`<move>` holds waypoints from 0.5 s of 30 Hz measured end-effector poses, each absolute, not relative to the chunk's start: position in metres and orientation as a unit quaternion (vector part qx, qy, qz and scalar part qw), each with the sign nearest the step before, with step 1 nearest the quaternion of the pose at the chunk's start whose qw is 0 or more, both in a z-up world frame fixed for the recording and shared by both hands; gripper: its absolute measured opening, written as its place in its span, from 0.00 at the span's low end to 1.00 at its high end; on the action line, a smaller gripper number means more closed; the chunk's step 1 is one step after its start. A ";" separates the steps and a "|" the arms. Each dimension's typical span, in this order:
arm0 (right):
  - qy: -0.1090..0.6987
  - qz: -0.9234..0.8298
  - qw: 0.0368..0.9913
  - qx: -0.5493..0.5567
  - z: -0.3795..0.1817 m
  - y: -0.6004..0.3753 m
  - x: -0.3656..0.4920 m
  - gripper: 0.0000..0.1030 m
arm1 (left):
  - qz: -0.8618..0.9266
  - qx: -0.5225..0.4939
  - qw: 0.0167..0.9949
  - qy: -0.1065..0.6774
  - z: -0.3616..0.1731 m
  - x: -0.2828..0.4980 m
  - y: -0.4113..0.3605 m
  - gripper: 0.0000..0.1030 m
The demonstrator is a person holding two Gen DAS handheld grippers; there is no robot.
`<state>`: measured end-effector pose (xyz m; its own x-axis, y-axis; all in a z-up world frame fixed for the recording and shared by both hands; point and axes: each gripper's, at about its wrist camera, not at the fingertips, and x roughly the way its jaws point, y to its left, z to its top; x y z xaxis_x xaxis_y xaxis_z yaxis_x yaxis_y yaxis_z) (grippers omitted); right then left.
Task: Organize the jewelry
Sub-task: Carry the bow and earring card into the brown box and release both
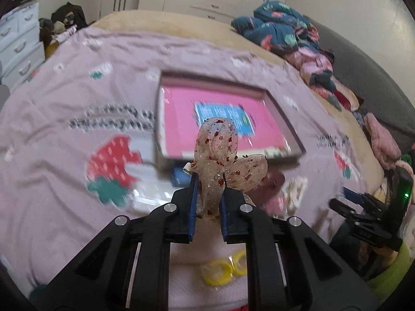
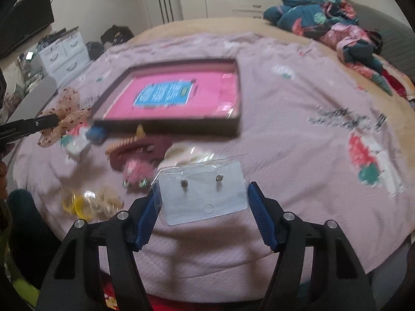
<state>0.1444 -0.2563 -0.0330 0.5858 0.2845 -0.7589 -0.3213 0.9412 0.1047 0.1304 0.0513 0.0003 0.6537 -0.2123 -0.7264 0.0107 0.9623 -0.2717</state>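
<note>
Left gripper (image 1: pixel 209 193) fingers clenched on glittery bow (image 1: pixel 220 155), right gripper (image 2: pixel 203 200) fingers grasping earring card (image 2: pixel 202 194), pink-lined tray (image 2: pixel 234 127) beyond on bed (image 2: pixel 298 142)

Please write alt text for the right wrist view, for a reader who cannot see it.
The right gripper holds a clear earring card with two studs between its blue pads, above a pink blanket. Behind lie a pink-lined tray and scattered hair accessories; at left, the left gripper holds a glittery bow.
</note>
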 end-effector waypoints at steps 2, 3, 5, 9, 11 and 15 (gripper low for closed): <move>0.410 0.168 0.896 -0.023 -0.022 -0.259 0.150 0.63 | -0.057 -0.123 0.905 0.404 0.008 0.138 0.057 0.07; 0.404 0.167 0.899 -0.024 -0.017 -0.259 0.154 0.63 | -0.055 -0.123 0.906 0.402 0.011 0.143 0.060 0.07; 0.395 0.167 0.903 -0.025 -0.007 -0.260 0.163 0.63 | -0.051 -0.125 0.907 0.399 0.015 0.153 0.066 0.07; 0.378 0.171 0.910 -0.028 0.008 -0.253 0.183 0.63 | -0.044 -0.125 0.907 0.400 0.017 0.178 0.071 0.07; 0.371 0.175 0.912 -0.028 0.015 -0.248 0.193 0.63 | -0.041 -0.130 0.906 0.401 0.017 0.189 0.073 0.07; 0.371 0.191 0.909 -0.022 0.019 -0.233 0.220 0.63 | -0.035 -0.132 0.903 0.408 0.012 0.213 0.073 0.08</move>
<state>0.2198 -0.2332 0.0193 0.6522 0.3308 -0.6821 -0.3631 0.9262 0.1021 0.2126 0.0727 0.0119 0.6648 -0.1714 -0.7271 -0.0438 0.9627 -0.2671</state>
